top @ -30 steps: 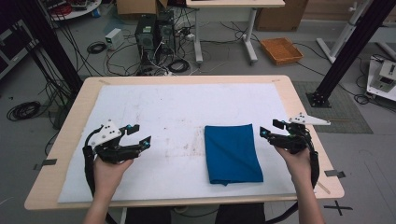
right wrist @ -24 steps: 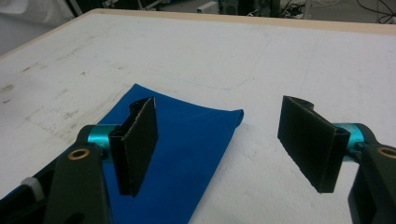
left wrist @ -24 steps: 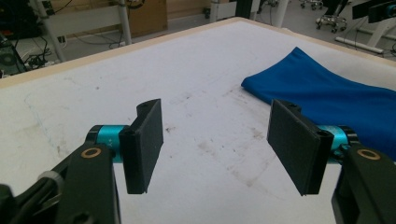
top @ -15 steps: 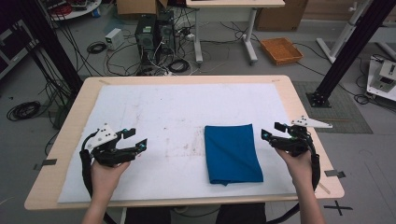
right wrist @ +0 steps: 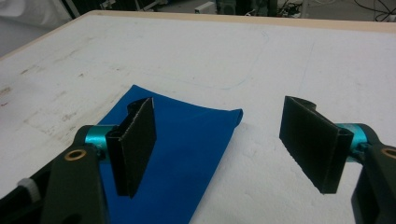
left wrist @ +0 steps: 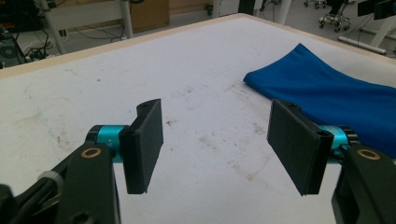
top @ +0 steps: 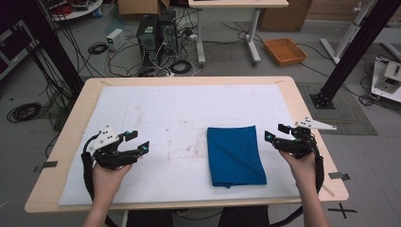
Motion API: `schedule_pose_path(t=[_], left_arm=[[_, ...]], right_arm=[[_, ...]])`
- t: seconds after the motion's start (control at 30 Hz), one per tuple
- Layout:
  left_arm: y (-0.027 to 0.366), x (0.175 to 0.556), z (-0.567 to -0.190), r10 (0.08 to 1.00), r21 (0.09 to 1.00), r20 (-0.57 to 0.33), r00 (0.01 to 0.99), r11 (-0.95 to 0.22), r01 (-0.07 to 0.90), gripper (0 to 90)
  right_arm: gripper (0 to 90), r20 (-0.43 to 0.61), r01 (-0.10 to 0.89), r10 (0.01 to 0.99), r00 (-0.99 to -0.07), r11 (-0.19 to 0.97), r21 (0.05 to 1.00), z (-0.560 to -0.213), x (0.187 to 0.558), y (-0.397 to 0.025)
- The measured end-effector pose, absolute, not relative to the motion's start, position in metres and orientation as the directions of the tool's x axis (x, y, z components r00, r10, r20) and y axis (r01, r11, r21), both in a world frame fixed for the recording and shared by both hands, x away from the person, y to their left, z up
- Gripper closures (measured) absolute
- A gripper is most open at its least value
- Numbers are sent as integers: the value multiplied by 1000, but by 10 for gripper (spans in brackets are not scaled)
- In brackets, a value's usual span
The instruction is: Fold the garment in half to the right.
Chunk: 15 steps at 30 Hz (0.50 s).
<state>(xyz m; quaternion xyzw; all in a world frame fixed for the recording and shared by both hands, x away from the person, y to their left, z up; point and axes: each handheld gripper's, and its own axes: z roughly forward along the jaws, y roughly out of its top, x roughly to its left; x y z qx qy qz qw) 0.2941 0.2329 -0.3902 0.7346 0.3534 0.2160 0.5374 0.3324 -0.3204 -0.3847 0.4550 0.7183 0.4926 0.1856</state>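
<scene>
Blue cloth [top: 235, 155], one folded piece, lies flat on the white mat [top: 179, 118] of the tabletop [top: 302, 101], at about four o'clock from the mat's middle in the high view. We see two grippers there: the left gripper [top: 135, 142] at eight o'clock, well apart from the cloth with bare mat between, and the right gripper [top: 275, 133] just beside the cloth's right edge. The mat's far half is open room.

From the left gripper view, we find its fingers [left wrist: 144, 142] spread wide, holding nothing, with the cloth [left wrist: 336, 95] at two o'clock.

From the right gripper view, we find its two fingers [right wrist: 135, 144] wide apart and holding nothing, the left one over the cloth [right wrist: 187, 149], the right one over bare mat.
</scene>
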Motion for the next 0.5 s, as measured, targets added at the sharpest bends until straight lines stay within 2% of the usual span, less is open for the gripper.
schedule_pose_path(t=[0.5], left_arm=[[230,295,-391,747,941,-69,661,-170,291,348]], right_arm=[[270,185,473,836,-516,98,876,-385,333,-321]])
